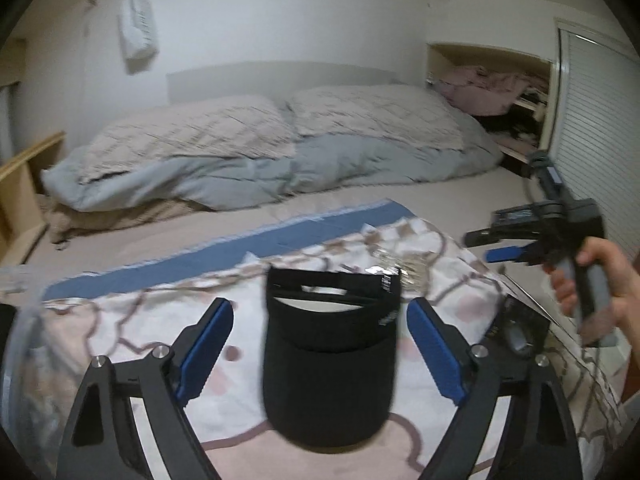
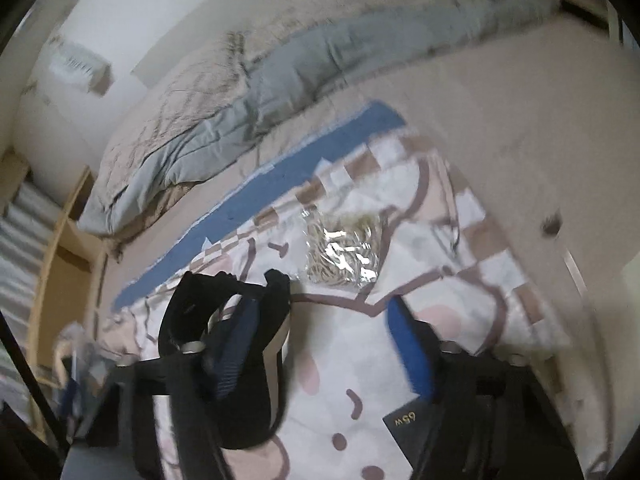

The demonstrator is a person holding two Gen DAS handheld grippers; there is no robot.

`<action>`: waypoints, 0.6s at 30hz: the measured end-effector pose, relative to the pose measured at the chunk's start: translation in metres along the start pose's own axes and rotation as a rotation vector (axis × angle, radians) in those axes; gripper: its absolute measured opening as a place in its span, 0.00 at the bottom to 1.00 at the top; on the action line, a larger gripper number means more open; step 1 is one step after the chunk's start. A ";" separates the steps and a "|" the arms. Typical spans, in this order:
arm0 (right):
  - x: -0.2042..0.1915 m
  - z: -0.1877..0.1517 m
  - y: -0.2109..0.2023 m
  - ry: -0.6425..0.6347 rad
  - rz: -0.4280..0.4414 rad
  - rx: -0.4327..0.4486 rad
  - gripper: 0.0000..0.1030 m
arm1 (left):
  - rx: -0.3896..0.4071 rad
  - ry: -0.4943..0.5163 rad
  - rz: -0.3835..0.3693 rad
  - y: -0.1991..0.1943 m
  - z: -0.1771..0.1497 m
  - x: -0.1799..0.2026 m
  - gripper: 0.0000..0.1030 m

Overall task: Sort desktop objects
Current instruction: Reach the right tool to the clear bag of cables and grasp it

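Item: black sun visor (image 1: 330, 364), fabric, open-topped, with a curved brim and a narrow rear strap.

Location: laid flat on a pink-and-white patterned cloth (image 1: 236, 364) spread over a bed, brim toward the left wrist camera, strap on the far side. A clear bag of pale, thin pieces (image 2: 344, 252) is seen just beyond the strap. A black box marked "65W" (image 2: 408, 426) is seen near the right gripper, on the same cloth.

Handling, as judged: light and soft. The band is expected to fold under pressure, while the brim is likely stiffer and is judged the better place to be gripped, at its edge or at one side where brim meets band. The fabric is not expected to slip against the blue pads. No fragility is apparent.

Appearance: matt black throughout, with small pale lettering on one side of the band, too blurred to be read.

Left gripper (image 1: 320, 350): fingers held wide apart, one on each side of the visor, with no contact seen.

Right gripper (image 2: 324, 346): fingers apart and nothing clamped; the left-hand pad is seen over the visor's band, and contact cannot be told through the blur.
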State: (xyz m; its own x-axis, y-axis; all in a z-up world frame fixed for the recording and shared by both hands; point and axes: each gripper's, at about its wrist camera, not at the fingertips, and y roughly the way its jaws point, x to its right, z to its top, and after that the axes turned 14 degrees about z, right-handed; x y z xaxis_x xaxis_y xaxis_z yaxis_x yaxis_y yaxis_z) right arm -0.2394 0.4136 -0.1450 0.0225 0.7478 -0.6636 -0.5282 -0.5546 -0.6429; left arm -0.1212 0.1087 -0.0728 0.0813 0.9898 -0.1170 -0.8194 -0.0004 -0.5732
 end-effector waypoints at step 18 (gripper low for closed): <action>0.078 0.026 0.108 0.162 0.022 -0.102 0.43 | -0.053 0.096 -0.087 0.070 -0.015 0.022 0.87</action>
State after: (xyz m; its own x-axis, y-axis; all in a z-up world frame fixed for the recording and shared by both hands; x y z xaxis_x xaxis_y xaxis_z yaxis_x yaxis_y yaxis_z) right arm -0.3164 0.4210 -0.2562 0.1524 0.6709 -0.7257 -0.4417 -0.6107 -0.6573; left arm -0.1682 0.1281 -0.1273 0.2069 0.9683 -0.1402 -0.7759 0.0750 -0.6264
